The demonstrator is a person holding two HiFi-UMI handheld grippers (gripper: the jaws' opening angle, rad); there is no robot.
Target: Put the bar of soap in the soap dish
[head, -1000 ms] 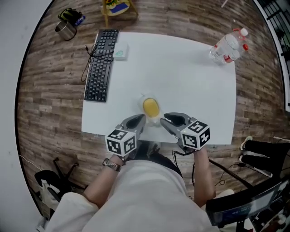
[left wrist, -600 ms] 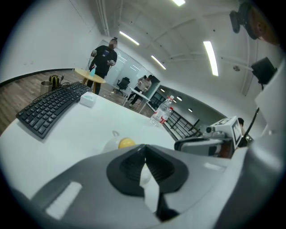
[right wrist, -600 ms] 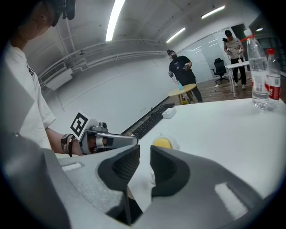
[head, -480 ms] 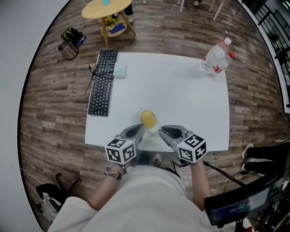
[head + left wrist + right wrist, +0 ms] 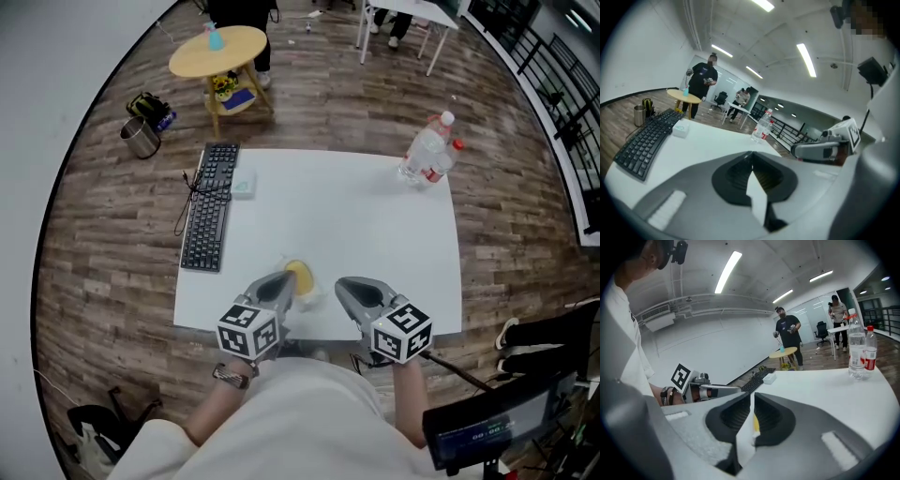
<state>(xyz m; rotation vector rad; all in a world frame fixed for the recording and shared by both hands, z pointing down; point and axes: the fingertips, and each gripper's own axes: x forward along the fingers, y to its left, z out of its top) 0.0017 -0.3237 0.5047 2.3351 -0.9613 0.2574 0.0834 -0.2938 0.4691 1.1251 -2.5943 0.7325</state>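
Observation:
The yellow bar of soap [image 5: 299,276] lies in a clear soap dish [image 5: 310,297] near the front edge of the white table [image 5: 375,234]. My left gripper [image 5: 284,282] hovers just left of it, jaws shut and empty; in the left gripper view its tips [image 5: 751,153] meet. My right gripper [image 5: 348,285] hangs to the right of the dish. Its jaws have just been closing and stand open by a narrow slit [image 5: 753,394] with nothing between them. Through that slit a strip of the soap [image 5: 755,422] shows.
A black keyboard [image 5: 208,217] and a small white box [image 5: 244,187] lie at the table's left. Two water bottles [image 5: 427,150] stand at the far right corner. Beyond the table are a round yellow side table [image 5: 218,52], a metal bin [image 5: 141,138] and standing people [image 5: 789,336].
Both grippers have lifted and drawn back from the soap towards the table's front edge. The right jaws have narrowed from wide open to a slit. The head view now takes in more of the room.

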